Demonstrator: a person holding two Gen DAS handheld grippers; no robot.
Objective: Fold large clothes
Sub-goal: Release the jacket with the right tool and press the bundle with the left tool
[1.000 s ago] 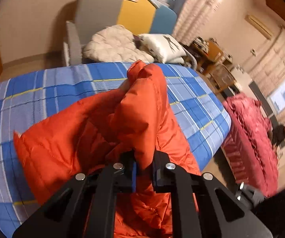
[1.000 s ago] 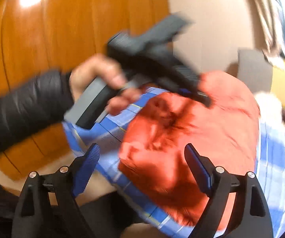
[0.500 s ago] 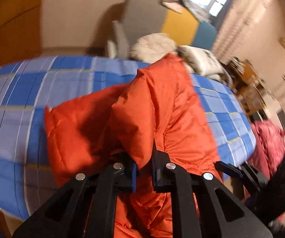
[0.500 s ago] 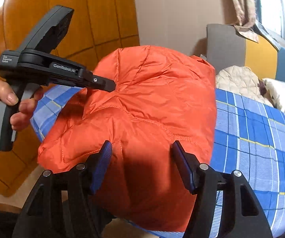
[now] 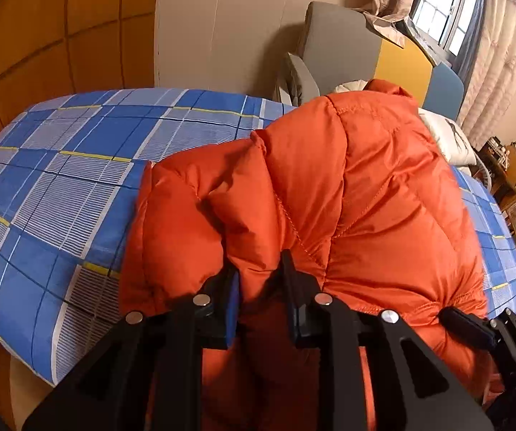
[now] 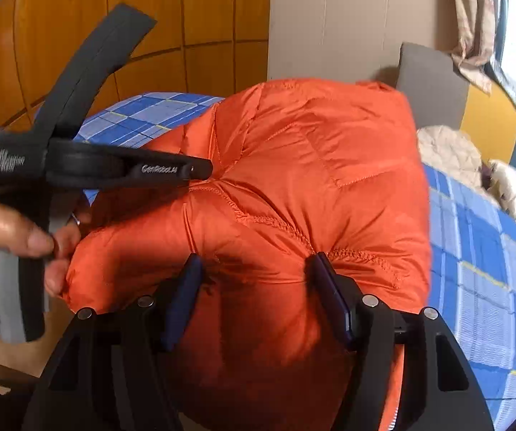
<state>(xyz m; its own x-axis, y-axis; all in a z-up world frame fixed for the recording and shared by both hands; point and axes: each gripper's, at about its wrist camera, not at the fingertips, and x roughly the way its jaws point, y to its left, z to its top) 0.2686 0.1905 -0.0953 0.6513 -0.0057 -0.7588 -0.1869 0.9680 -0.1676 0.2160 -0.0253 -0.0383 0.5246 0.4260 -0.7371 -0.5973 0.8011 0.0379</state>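
A puffy orange down jacket (image 5: 358, 194) lies bunched on the near edge of a bed with a blue plaid sheet (image 5: 78, 165). My left gripper (image 5: 259, 273) is shut on a fold of the jacket's hem. In the right wrist view the jacket (image 6: 311, 165) fills the middle. My right gripper (image 6: 254, 269) has its jaws around a thick bunch of the hem, pressing into it. The left gripper (image 6: 200, 170) shows there from the side, pinching the jacket at a seam, held by a bare hand (image 6: 10, 237).
A grey, yellow and blue headboard (image 5: 383, 54) stands at the bed's far end with a cream quilt (image 6: 448, 154) and a white pillow (image 5: 444, 136). A wooden panel wall (image 5: 53, 36) is on the left. Wooden furniture (image 5: 509, 172) stands at right.
The right gripper moved in onto the jacket's hem and its jaws narrowed around the fabric. The left gripper kept its hold and swung the jacket toward the bed's near edge.
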